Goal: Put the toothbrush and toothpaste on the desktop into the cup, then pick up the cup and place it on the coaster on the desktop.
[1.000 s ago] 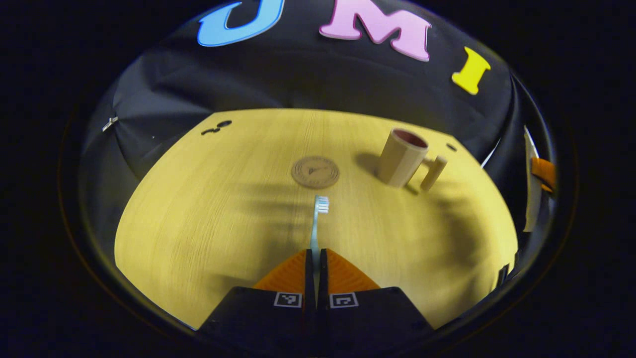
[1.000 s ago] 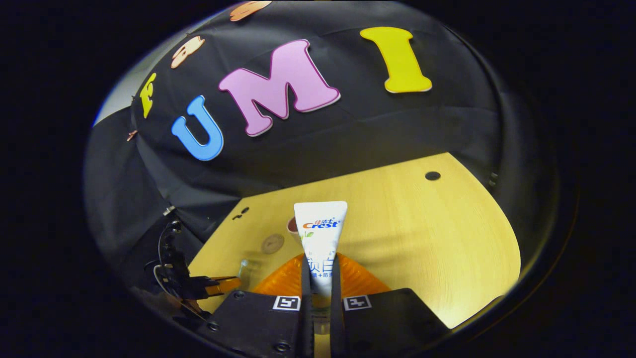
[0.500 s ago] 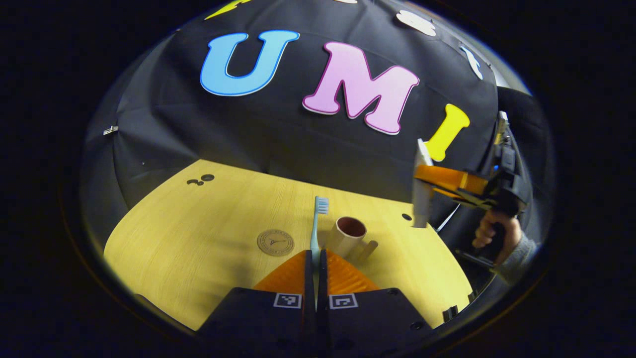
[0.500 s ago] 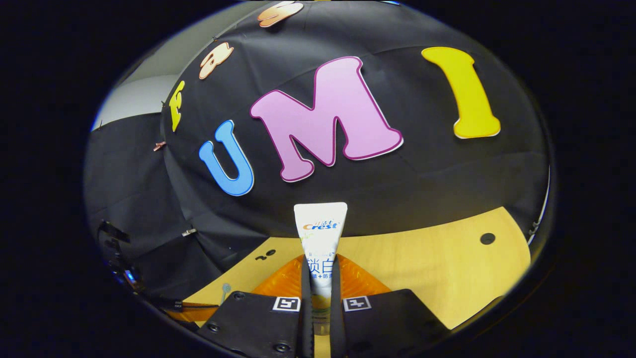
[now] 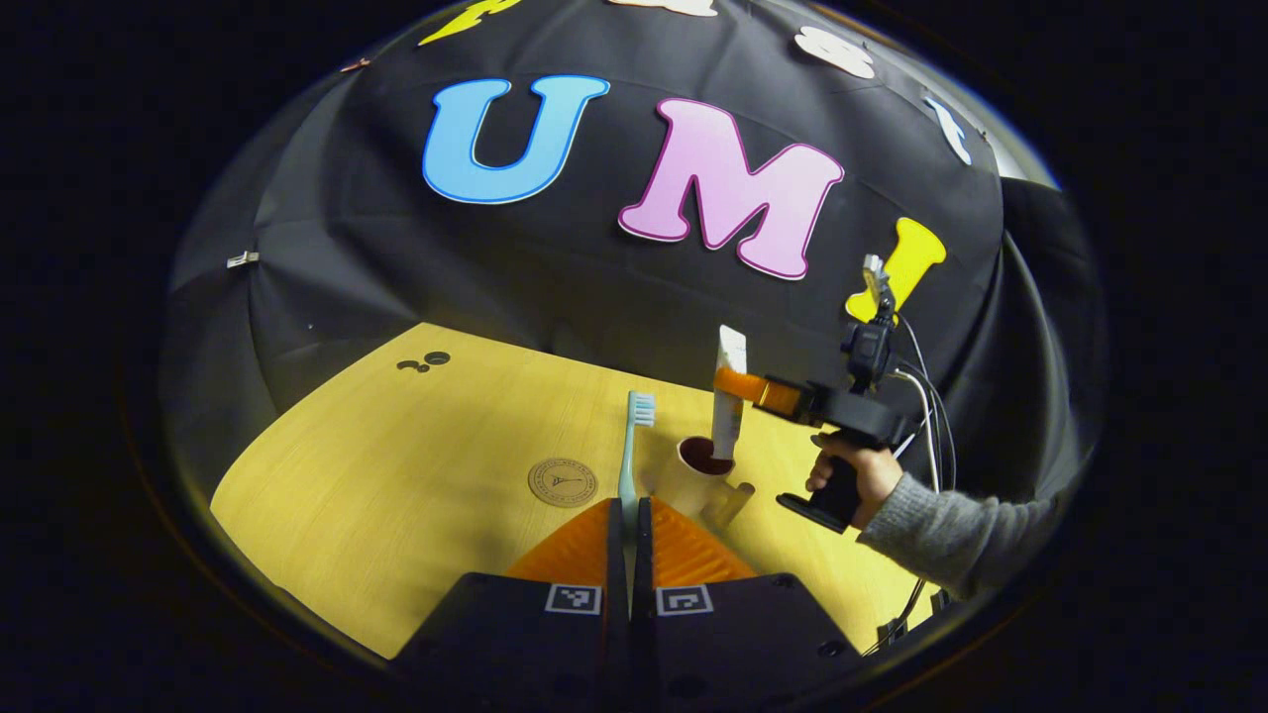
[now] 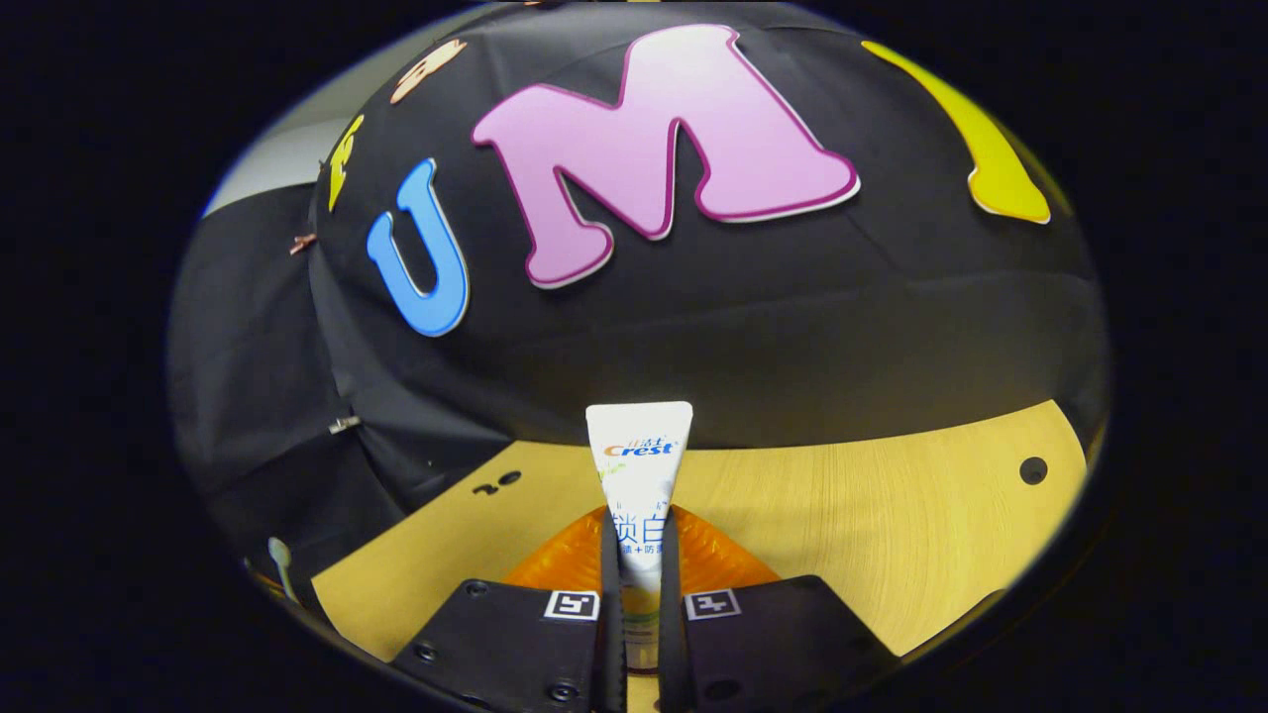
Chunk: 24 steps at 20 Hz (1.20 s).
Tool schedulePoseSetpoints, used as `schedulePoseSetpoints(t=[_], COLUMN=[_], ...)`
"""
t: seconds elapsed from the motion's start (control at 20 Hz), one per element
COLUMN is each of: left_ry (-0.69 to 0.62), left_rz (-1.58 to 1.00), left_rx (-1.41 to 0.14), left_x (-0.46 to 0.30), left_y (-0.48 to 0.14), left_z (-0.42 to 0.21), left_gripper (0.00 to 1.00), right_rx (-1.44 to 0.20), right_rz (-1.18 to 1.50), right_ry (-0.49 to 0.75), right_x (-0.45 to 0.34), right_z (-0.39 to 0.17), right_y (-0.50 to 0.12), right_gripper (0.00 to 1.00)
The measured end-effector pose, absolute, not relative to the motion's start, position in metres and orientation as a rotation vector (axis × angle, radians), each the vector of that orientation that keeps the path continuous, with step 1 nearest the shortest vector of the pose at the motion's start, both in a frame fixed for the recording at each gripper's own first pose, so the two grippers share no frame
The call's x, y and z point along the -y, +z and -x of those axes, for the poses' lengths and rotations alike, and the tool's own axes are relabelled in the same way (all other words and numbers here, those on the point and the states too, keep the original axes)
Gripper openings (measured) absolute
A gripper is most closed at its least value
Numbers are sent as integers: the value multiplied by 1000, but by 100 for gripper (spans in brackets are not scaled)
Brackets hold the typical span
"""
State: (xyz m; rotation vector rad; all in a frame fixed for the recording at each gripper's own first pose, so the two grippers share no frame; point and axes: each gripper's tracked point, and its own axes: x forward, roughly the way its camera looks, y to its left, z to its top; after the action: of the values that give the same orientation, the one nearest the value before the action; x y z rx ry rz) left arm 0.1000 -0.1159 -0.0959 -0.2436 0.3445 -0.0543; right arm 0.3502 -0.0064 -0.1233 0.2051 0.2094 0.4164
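Over the cup [image 5: 696,473], seen from my left gripper view at about 1 o'clock from the fingers, my right gripper [image 5: 735,384] holds the toothpaste [image 5: 729,391] upright, its lower end at the cup's mouth. Whether it is inside yet I cannot tell. My right gripper view shows that gripper [image 6: 634,555] pinching the tube [image 6: 638,465] between both fingers. My left gripper [image 5: 630,525] is pressed together on the toothbrush [image 5: 632,448] handle, bristles at 12 o'clock, held above the desktop [image 5: 396,465] and not in the cup. The coaster [image 5: 562,482] lies bare at 11 o'clock, just beside the cup. I judge nothing finished: both items lifted, both drops and the cup's move to the coaster remain.
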Motion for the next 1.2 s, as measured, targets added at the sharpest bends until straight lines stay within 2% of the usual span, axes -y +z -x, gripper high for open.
schedulePoseSetpoints(t=[0.3, 0.5, 0.6, 0.65, 0.7, 0.75, 0.8, 0.85, 0.95, 1.05, 1.1, 1.15, 1.2], left_ry=[-21, -20, -28, -34, -41, -47, -53, -59, -73, -82, -82, -73, -61], left_rz=[236, 235, 238, 246, 257, 271, 286, 301, 343, 401, 431, 461, 488], left_rx=[-340, -316, -299, -288, -275, -257, -232, -205, -140, -66, -32, 5, 38], left_x=[114, 120, 125, 129, 132, 136, 140, 143, 154, 161, 163, 165, 165], left_y=[-99, -95, -92, -89, -85, -80, -73, -66, -48, -31, -25, -18, -13], left_z=[-105, -112, -118, -123, -129, -136, -143, -153, -172, -193, -203, -215, -227], left_gripper=[6, 6, 6, 6, 6, 6, 2, 6, 6, 6, 6, 6, 6], right_rx=[-241, -284, -276, -274, -273, -273, -274, -276, -286, -300, -306, -311, -316], right_rz=[-166, -133, -149, -170, -195, -222, -248, -272, -302, -315, -328, -340, -352], right_ry=[420, 424, 417, 408, 394, 380, 368, 355, 321, 283, 271, 257, 243], right_x=[2, 3, 6, 10, 14, 21, 29, 37, 58, 78, 86, 93, 101], right_z=[-345, -335, -334, -332, -331, -328, -323, -319, -304, -288, -280, -270, -262], right_y=[-164, -179, -174, -167, -161, -155, -151, -147, -145, -147, -147, -149, -152], right_gripper=[17, 29, 44, 47, 38, 51, 54, 59, 66, 67, 58, 68, 68])
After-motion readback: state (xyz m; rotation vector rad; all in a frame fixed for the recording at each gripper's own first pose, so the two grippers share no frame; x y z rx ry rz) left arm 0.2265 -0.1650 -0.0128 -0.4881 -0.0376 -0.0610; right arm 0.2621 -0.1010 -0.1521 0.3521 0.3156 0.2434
